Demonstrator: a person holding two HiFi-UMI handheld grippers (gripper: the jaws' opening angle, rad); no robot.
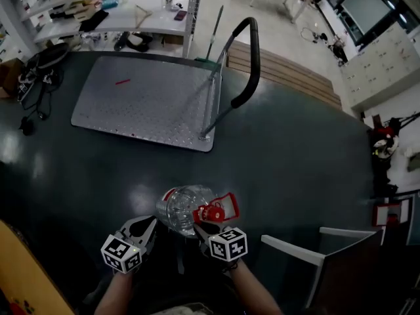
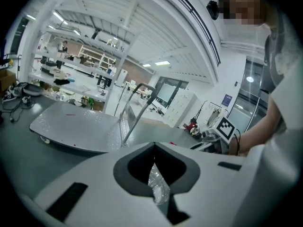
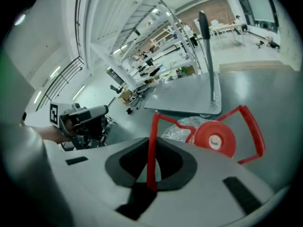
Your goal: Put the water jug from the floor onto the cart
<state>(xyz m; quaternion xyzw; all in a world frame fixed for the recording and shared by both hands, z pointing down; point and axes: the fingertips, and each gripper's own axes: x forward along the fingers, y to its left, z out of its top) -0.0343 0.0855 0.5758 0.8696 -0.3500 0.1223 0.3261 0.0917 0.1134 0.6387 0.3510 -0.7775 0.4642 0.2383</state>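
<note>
Only their own views show the grips. The right hand-held gripper (image 3: pixel 150 149) pinches the red handle (image 3: pixel 152 126), and the left hand-held gripper (image 2: pixel 154 149) clamps the water jug (image 2: pixel 159 187). Both tilt downward.

Shelving (image 1: pixel 118 20), white chair (image 1: pixel 295 250)

Both hand-held grippers (image 1: pixel 151 222) (image 1: pixel 199 228) clamped, abreast

No readable words or numbers, square coded markers (image 1: pixel 228 244) only, blue wall sign (image 2: pixel 227 100) illegible
</note>
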